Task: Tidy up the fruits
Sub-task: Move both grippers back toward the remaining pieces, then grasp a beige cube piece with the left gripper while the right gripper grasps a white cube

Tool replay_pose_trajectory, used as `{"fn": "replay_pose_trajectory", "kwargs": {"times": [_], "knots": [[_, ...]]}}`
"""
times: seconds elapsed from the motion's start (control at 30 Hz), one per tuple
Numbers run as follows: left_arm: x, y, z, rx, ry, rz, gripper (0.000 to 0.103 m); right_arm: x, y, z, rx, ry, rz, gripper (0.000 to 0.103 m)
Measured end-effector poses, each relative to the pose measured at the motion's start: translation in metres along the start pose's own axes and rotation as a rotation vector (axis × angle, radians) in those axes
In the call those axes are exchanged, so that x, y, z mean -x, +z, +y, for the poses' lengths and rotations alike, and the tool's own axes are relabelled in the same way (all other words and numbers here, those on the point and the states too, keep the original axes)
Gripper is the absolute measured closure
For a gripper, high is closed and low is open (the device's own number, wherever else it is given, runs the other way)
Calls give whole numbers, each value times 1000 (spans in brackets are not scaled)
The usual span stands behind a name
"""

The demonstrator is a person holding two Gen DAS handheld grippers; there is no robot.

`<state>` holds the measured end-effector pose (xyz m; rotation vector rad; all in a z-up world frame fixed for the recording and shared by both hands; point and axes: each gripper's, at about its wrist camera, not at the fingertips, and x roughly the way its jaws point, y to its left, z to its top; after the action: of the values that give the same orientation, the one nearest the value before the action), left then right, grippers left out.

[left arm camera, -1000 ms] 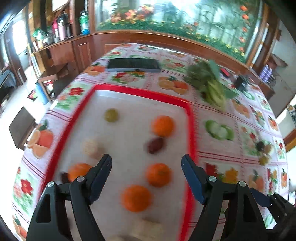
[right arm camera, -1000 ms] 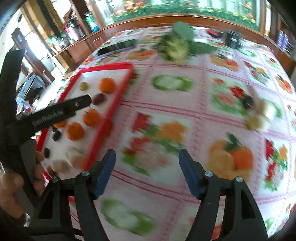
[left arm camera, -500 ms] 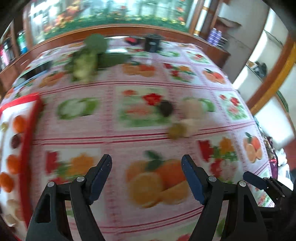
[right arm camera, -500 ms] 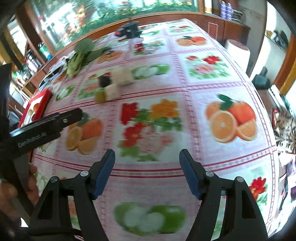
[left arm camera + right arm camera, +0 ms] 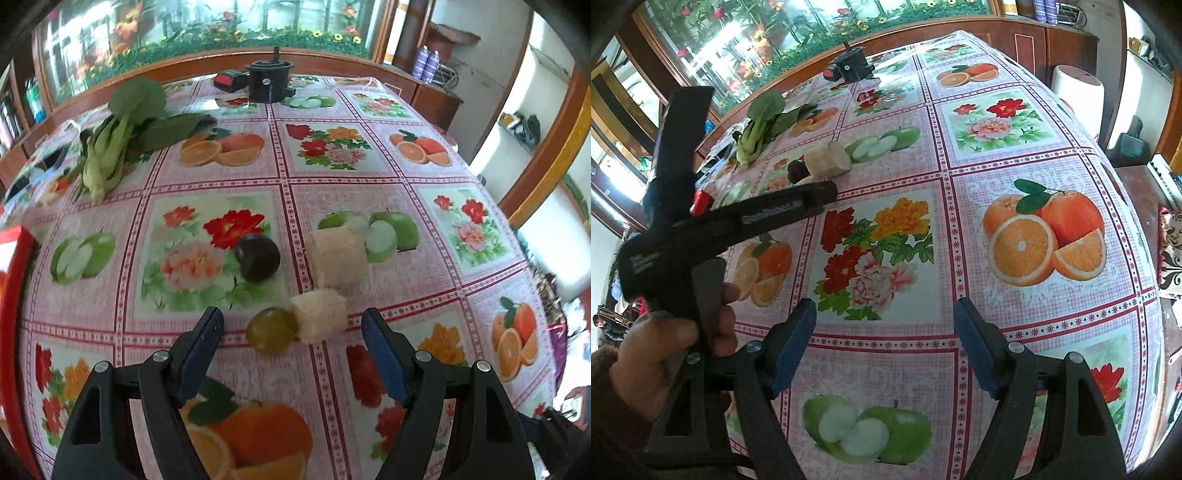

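Both grippers, left gripper (image 5: pixel 291 325) and right gripper (image 5: pixel 884 317), gape empty; red tray (image 5: pixel 14 266) mostly cropped.

Left hand-held gripper (image 5: pixel 291 325) jaws wide apart, empty; right hand-held gripper (image 5: pixel 884 317) likewise; hand (image 5: pixel 661 343) clasps left handle.

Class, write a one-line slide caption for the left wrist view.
Open left gripper hovers before a round green fruit, two pale peeled chunks and a dark plum on a floral tablecloth.

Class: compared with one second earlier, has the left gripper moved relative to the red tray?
Yes. The left gripper has swung right, away from the red tray, now at the view's left edge, and faces the green fruit.
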<state>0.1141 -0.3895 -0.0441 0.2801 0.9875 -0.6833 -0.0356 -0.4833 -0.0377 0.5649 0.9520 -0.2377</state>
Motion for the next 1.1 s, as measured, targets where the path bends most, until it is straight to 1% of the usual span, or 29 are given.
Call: {"fn": "replay_pose_trajectory", "kwargs": {"times": [0.03,0.1,0.13,0.33,0.37,0.4,0.43,0.47,0.5,0.57,0.63,0.7,0.8,0.87,1.0,1.1], "knots": [[0,-1,-1,-18,6,-7,47,0,0,-1,0,4,0,26],[3,-4,-1,-56,-2,-15,56,1,1,-2,-3,11,0,26],[4,-5,2,-58,-15,-15,57,1,2,-3,-4,14,-1,26],[15,-17,20,-46,-114,-1,58,-4,7,-2,-7,30,-2,25],[19,-22,24,-54,-134,4,62,-5,8,0,-3,33,-1,24],[21,-26,26,-65,-143,9,72,-6,8,0,-1,36,-1,23],[25,-32,30,-90,-174,19,74,-7,9,2,1,40,1,22],[27,-35,32,-105,-201,24,73,-8,9,3,3,45,3,22],[30,-38,34,-121,-211,30,71,-9,10,4,6,47,4,22],[35,-44,37,-147,-196,29,71,-11,11,7,14,48,5,22],[38,-47,38,-151,-190,24,70,-13,12,9,20,48,8,22],[38,-46,39,-133,-182,20,68,-15,14,13,34,47,11,22],[33,-42,35,-79,-217,26,68,-18,16,16,48,39,12,22],[30,-40,27,-59,-248,35,66,-17,16,15,46,42,13,22],[22,-29,10,-57,-237,28,61,-15,16,12,38,46,16,22],[14,-19,2,-34,-247,31,61,-12,16,5,18,53,16,22]]}}
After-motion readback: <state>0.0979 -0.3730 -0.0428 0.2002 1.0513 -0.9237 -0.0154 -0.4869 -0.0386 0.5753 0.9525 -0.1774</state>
